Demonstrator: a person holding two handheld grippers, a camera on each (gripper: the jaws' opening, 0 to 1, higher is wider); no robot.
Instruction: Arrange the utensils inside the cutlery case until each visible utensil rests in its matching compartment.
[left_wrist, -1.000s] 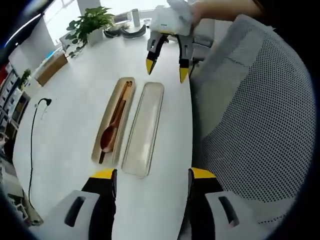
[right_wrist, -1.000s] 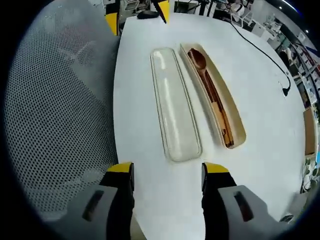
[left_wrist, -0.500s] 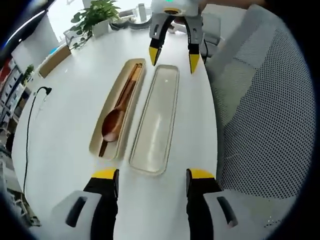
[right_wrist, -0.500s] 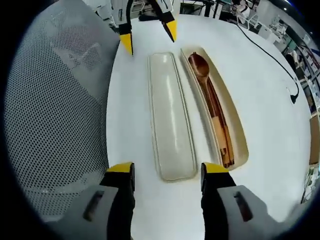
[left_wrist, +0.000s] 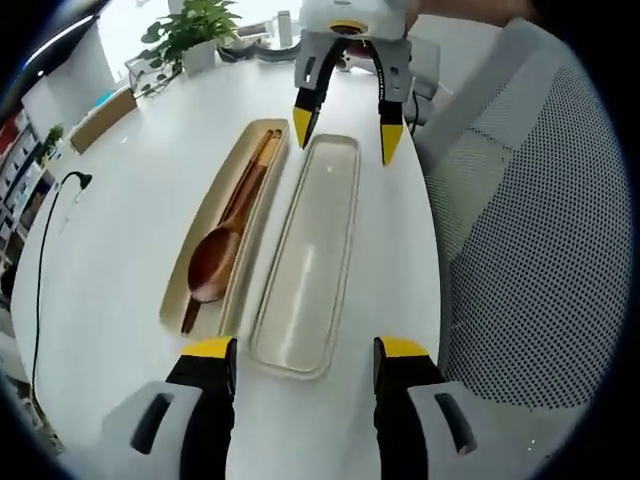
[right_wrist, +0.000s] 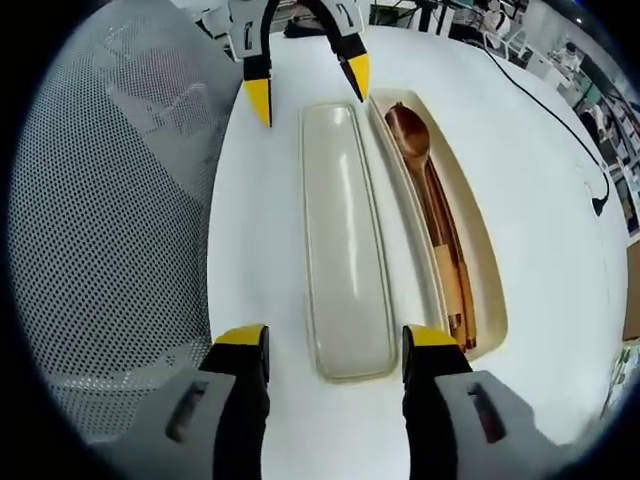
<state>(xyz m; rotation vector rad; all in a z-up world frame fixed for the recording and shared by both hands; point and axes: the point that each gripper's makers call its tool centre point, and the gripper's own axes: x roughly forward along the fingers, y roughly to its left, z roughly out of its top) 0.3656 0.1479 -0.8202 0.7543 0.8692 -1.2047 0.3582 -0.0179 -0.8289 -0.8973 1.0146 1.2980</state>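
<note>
On the white bench (left_wrist: 120, 200) lay the open cutlery case (left_wrist: 190, 262), a long cream tray, with its lid (left_wrist: 310, 255) lying flat just beside it, edge to edge. Inside the case rested a wooden spoon (left_wrist: 215, 262) and, alongside it, what looked like chopsticks (left_wrist: 262, 160); whether the case had separate compartments could not be told.

The left claw (left_wrist: 305, 350) was released, its yellow-tipped jaws spread wide above the near end of the lid and gripping nothing. The right claw (left_wrist: 345, 128) faced it from the far end of the lid, also released and empty, jaws straddling that end.

In the right gripper view the lid (right_wrist: 345, 240) ran between the right claw (right_wrist: 335, 340) and the left claw (right_wrist: 305, 85), with the case (right_wrist: 480, 250) and spoon (right_wrist: 420, 160) beside it. A mesh chair back (right_wrist: 110, 200) stood at the bench edge. A potted plant (left_wrist: 195, 25) and a black cable (left_wrist: 45, 250) sat farther off.
</note>
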